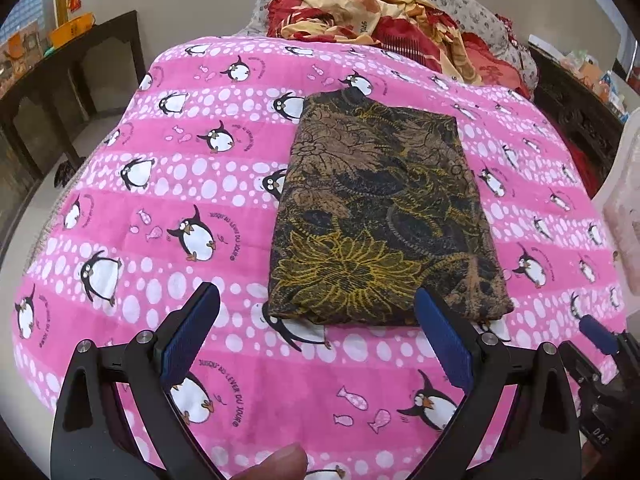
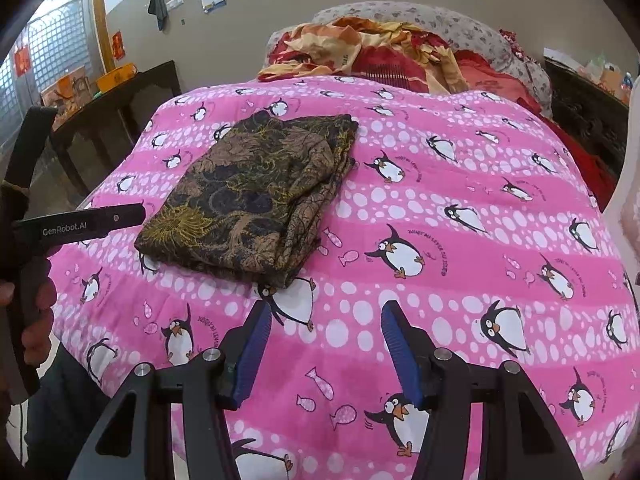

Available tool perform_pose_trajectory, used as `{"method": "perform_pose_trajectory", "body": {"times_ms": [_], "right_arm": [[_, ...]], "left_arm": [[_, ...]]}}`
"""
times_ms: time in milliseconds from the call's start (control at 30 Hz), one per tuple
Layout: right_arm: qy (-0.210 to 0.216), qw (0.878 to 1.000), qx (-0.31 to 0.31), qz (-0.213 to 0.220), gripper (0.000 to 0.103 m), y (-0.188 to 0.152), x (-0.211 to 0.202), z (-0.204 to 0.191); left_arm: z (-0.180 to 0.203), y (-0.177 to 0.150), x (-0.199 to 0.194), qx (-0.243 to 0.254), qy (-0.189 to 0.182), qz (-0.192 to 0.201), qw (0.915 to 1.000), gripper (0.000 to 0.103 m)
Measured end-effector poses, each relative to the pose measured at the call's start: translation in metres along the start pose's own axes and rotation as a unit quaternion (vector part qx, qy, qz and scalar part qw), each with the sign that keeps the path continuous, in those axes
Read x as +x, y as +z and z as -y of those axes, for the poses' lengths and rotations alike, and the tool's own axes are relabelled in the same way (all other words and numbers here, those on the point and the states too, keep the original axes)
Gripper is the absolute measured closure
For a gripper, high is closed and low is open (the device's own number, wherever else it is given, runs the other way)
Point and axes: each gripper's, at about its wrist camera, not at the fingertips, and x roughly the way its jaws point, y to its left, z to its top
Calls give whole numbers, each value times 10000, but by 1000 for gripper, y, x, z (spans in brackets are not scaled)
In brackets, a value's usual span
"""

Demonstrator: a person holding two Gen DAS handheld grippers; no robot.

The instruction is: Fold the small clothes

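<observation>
A brown, black and yellow floral garment (image 1: 384, 208) lies folded into a neat rectangle on the pink penguin bedspread (image 1: 160, 184). In the right wrist view the garment (image 2: 256, 196) sits left of centre on the bedspread (image 2: 460, 208), its layered edges facing right. My left gripper (image 1: 318, 300) is open and empty, just in front of the garment's near edge, its right finger (image 1: 440, 332) overlapping the near right corner. My right gripper (image 2: 326, 312) is open and empty, over bare bedspread to the right of the garment's near corner. The left gripper's body (image 2: 80, 222) shows at the left edge.
A heap of red and yellow bedding (image 1: 380, 20) and a grey floral pillow (image 2: 440, 24) lie at the head of the bed. A dark wooden table (image 1: 60, 92) stands left of the bed. Dark furniture (image 2: 588, 112) stands at the right. A pale plastic container (image 1: 628, 208) sits at the right edge.
</observation>
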Motion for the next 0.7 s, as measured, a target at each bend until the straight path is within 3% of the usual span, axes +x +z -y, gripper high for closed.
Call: {"method": "perform_pose_trajectory", "body": {"times_ms": [100, 267, 700], "right_arm": [[-5, 10000, -40, 34, 48, 2, -3, -2], [9, 9998, -163, 128, 48, 6, -10, -9], [8, 9996, -183, 207, 48, 12, -15, -10]], "left_arm": [[1, -1, -1, -81, -175, -86, 9998, 5], [8, -2, -4, -43, 96, -81, 9999, 5], [14, -3, -4, 139, 138, -47, 9998, 5]]}}
